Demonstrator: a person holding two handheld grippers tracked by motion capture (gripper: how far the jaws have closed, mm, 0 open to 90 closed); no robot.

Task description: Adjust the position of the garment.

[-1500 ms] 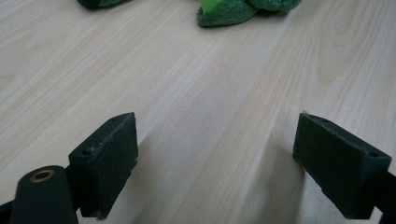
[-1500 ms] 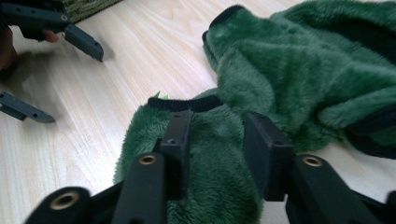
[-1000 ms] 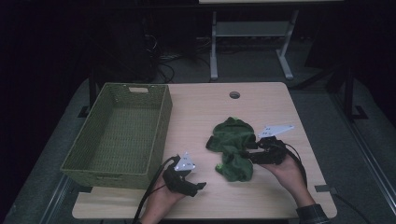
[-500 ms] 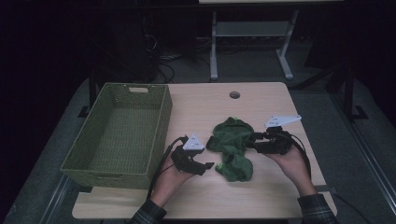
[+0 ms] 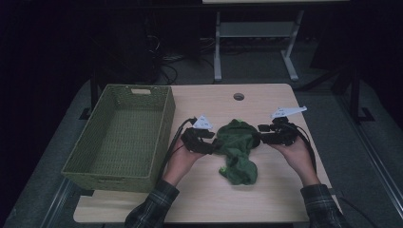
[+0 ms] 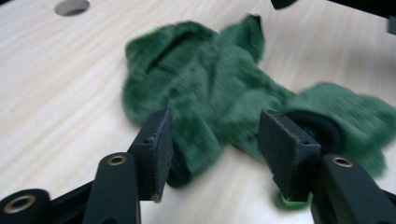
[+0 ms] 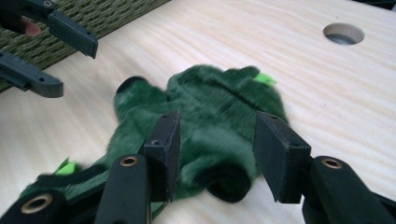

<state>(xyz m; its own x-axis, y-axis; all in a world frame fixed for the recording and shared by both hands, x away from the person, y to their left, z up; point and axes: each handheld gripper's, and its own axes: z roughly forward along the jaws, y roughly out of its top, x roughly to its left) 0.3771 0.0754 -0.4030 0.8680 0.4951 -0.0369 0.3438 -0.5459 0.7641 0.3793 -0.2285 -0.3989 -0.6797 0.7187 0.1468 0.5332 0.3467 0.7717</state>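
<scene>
On table | crumpled fuzzy green garment (image 5: 236, 151) | both claws apart, straddling its edges

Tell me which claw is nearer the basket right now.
Left. The left claw sits between the basket and the green cloth, at the cloth's left edge. The right claw is on the cloth's far side, away from the basket.

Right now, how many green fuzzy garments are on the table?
1 heap, possibly more bunched together. The green fuzzy garment lies mid-table, right of the basket, between the left gripper and right gripper.
</scene>
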